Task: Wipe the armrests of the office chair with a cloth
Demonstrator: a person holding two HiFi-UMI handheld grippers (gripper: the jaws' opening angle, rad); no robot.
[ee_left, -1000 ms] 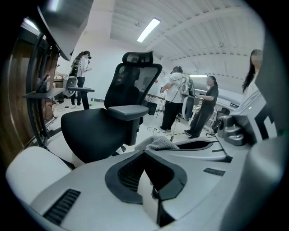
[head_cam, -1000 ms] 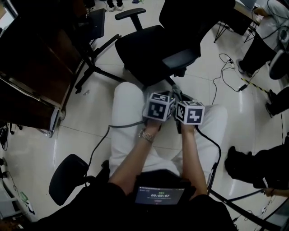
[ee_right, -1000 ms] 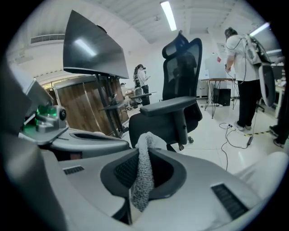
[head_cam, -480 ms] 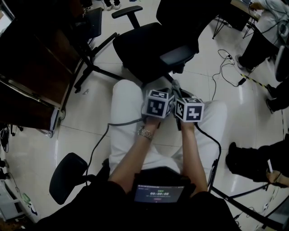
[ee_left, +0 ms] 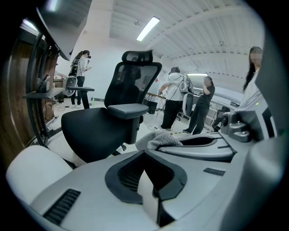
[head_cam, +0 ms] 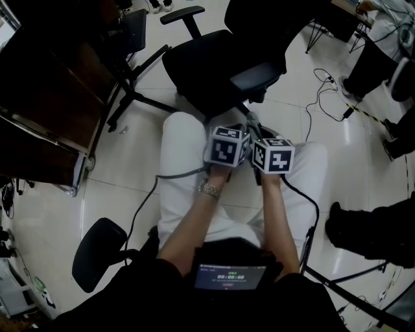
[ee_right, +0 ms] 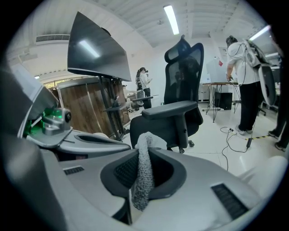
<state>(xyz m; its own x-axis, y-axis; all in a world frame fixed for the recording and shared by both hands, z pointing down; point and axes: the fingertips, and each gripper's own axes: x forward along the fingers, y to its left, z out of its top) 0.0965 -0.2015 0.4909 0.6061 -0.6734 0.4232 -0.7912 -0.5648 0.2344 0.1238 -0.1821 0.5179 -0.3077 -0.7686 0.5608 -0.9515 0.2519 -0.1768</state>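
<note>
A black office chair [head_cam: 214,61] stands just ahead of my knees, with one armrest [head_cam: 183,13] on its far side and the other armrest [head_cam: 256,74] near me. Both grippers hover side by side over my lap. My right gripper [ee_right: 137,180] is shut on a grey knitted cloth [ee_right: 143,173], which sticks up between its jaws. My left gripper [ee_left: 151,178] is shut with nothing in it. In the left gripper view the cloth [ee_left: 158,140] shows at the right gripper's tip, and the near armrest [ee_left: 128,108] lies ahead. The right gripper view has that armrest [ee_right: 169,109] straight in front.
A dark wooden desk [head_cam: 45,97] with a metal frame stands to the left. A second chair's base [head_cam: 97,253] sits on the floor at lower left. Cables [head_cam: 324,91] trail across the pale tiles at right. People stand at the right [head_cam: 369,233] and in the background [ee_left: 174,101].
The head camera has shifted slightly, so the chair sits a little higher in view. Both grippers stay together over the lap, and the cloth remains in the right one.
</note>
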